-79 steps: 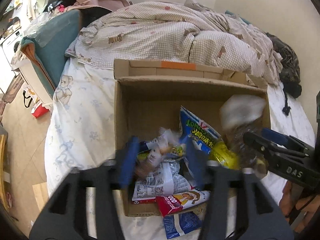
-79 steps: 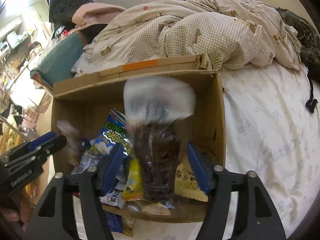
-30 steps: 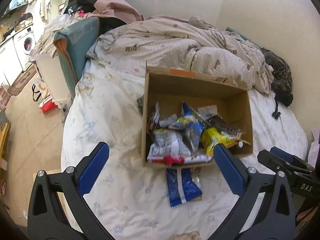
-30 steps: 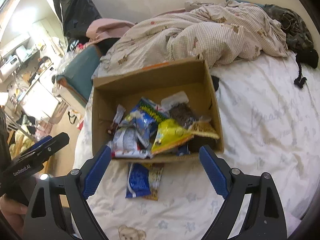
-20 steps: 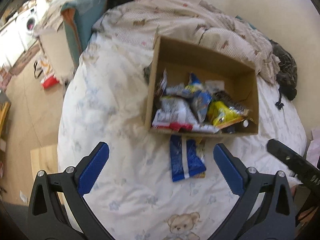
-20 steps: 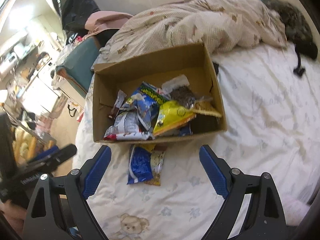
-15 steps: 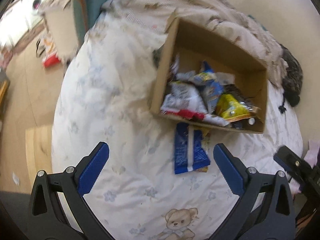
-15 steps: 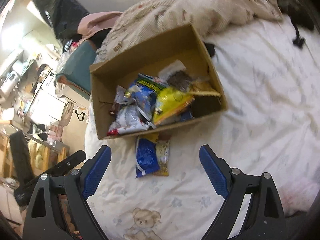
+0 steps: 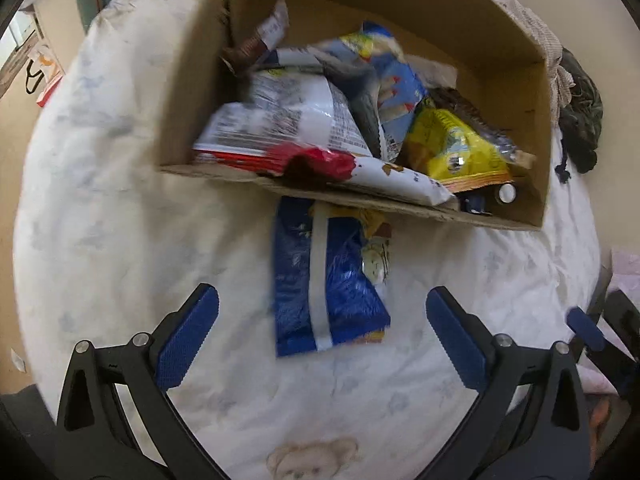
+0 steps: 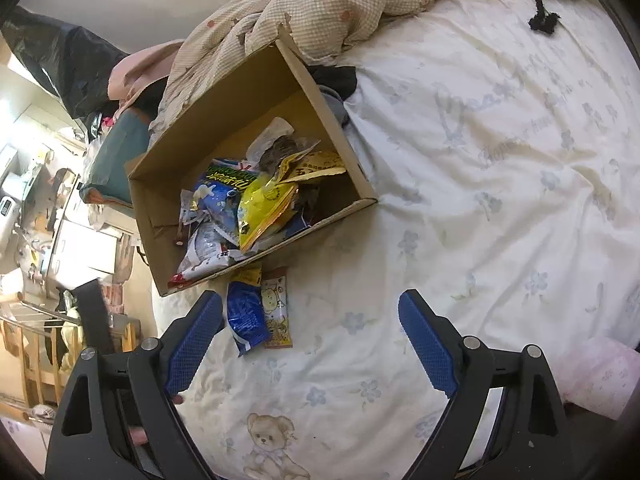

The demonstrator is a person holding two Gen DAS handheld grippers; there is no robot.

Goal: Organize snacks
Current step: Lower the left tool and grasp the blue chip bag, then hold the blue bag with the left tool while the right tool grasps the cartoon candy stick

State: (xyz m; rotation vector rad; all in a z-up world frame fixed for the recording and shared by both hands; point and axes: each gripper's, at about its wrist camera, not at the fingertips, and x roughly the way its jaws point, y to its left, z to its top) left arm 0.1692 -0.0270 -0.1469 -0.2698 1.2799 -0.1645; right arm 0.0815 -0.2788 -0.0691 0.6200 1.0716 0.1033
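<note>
A cardboard box point(image 9: 536, 128) point(image 10: 160, 208) on the bed holds several snack packets, among them a yellow bag point(image 9: 456, 156) point(image 10: 260, 208) and a white packet point(image 9: 288, 120). A blue snack bag point(image 9: 324, 280) point(image 10: 246, 312) lies on the sheet just in front of the box, with a small bear-print packet point(image 10: 276, 308) beside it. My left gripper point(image 9: 320, 336) is open and empty, straddling the near end of the blue bag. My right gripper point(image 10: 310, 340) is open and empty above the sheet, to the right of both loose packets.
The bed has a white floral sheet point(image 10: 500, 160) and a crumpled checked duvet point(image 10: 320, 4) behind the box. A dark garment point(image 9: 580, 120) lies at the far right. The bed's left edge drops to the floor and furniture point(image 10: 60, 220). The right gripper's tip shows in the left wrist view point(image 9: 588, 328).
Both grippers released snacks into the box, opened and pulled back. The left gripper has since moved down close to the blue bag on the sheet; the right view has tilted.
</note>
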